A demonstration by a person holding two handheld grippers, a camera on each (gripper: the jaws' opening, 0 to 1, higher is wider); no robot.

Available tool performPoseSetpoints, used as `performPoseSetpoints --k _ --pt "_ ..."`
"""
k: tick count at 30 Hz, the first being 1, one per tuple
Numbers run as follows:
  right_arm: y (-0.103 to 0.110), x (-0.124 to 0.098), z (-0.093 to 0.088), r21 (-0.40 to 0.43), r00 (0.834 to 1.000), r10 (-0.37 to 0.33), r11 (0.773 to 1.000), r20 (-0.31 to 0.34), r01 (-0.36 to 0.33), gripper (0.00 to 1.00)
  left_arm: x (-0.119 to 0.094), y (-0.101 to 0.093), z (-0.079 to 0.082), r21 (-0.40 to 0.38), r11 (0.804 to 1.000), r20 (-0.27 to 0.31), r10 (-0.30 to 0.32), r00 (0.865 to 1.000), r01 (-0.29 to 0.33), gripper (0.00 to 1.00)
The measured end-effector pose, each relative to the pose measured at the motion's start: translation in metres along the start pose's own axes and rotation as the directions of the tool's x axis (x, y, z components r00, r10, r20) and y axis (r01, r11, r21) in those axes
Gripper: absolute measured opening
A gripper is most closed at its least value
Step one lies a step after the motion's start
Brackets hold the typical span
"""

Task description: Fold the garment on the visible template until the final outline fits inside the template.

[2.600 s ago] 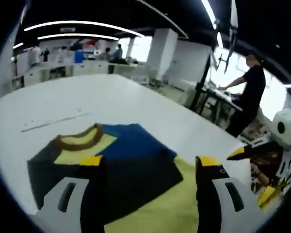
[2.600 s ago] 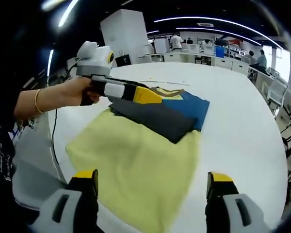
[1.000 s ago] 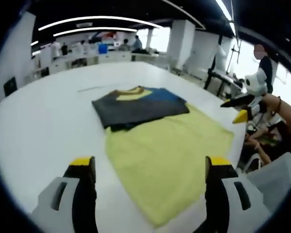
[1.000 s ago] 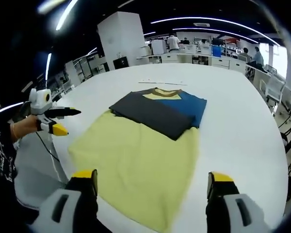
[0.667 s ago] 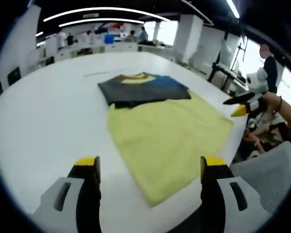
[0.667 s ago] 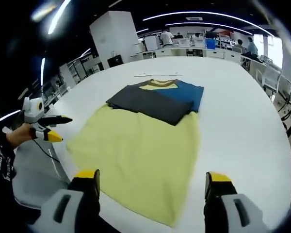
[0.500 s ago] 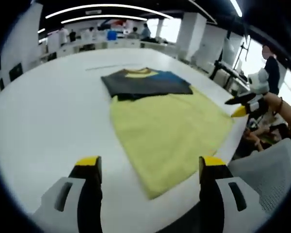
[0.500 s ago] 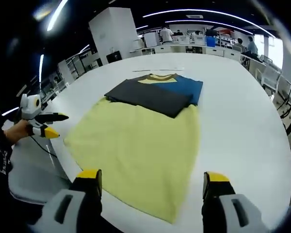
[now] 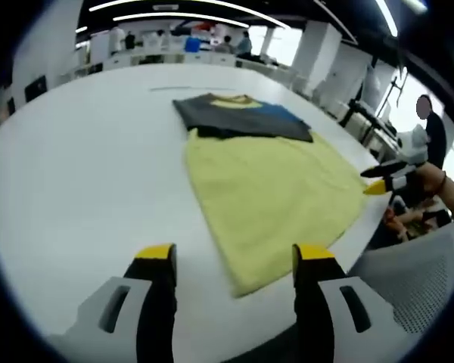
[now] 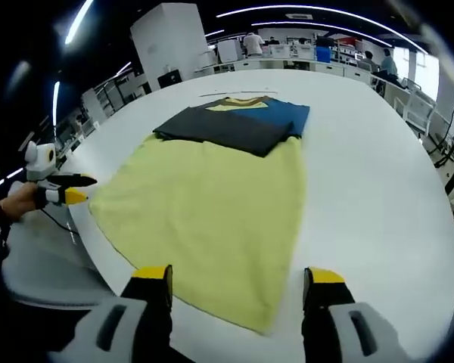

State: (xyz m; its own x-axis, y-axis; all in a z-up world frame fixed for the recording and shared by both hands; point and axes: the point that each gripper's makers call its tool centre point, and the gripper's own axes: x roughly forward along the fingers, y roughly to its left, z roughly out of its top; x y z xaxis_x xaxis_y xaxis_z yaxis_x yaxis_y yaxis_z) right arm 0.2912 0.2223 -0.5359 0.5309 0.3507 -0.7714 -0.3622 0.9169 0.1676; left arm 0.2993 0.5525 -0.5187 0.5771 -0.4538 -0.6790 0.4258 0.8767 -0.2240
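Note:
The garment lies flat on the white table [image 9: 76,166], its yellow body [image 9: 272,189] toward me. The upper part [image 9: 238,121] is folded into a dark grey and blue band with a brown-edged collar. My left gripper [image 9: 234,257] hovers open over the near table edge, just short of the yellow hem corner. My right gripper [image 10: 238,276] is also open, above the hem [image 10: 212,219] at the table's edge. In the left gripper view, a hand holds the right gripper [image 9: 386,181] beside the garment's right edge. The left gripper [image 10: 60,195] hangs off the table's left side in the right gripper view.
A thin pale strip [image 10: 223,94] lies on the table beyond the collar. A grey chair [image 9: 416,265] stands close to the table edge. A person [image 9: 435,128] stands at the right. Desks and several people are far behind.
The left gripper has drawn back from the dark folded part to the near table edge, and the right has pulled back a little. The garment has not moved. Both stay open.

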Motion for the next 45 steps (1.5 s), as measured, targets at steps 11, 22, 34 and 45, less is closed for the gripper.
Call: performPoseSetpoints --k 11,22,34,45 --pt "-0.012 0.001 -0.002 -0.054 0.995 -0.095 0.994 -0.003 0.095 0.47 0.002 0.011 -0.008 -0.056 0.997 -0.012 0.051 0.999 -0.052 0.39" --pt "-0.019 -0.001 -0.004 -0.062 0.988 -0.152 0.986 0.014 0.152 0.34 0.006 0.01 -0.012 -0.07 0.996 -0.023 0.057 0.998 -0.059 0.3" --pt "-0.021 -0.002 -0.003 -0.021 0.988 -0.152 0.988 0.041 0.153 0.18 0.009 0.009 -0.014 -0.07 0.994 -0.04 0.076 0.996 -0.079 0.16" --pt "-0.022 -0.002 -0.005 0.031 0.99 -0.131 0.991 0.05 0.129 0.13 0.009 0.0 -0.018 -0.099 0.993 -0.054 0.053 0.997 -0.058 0.08"
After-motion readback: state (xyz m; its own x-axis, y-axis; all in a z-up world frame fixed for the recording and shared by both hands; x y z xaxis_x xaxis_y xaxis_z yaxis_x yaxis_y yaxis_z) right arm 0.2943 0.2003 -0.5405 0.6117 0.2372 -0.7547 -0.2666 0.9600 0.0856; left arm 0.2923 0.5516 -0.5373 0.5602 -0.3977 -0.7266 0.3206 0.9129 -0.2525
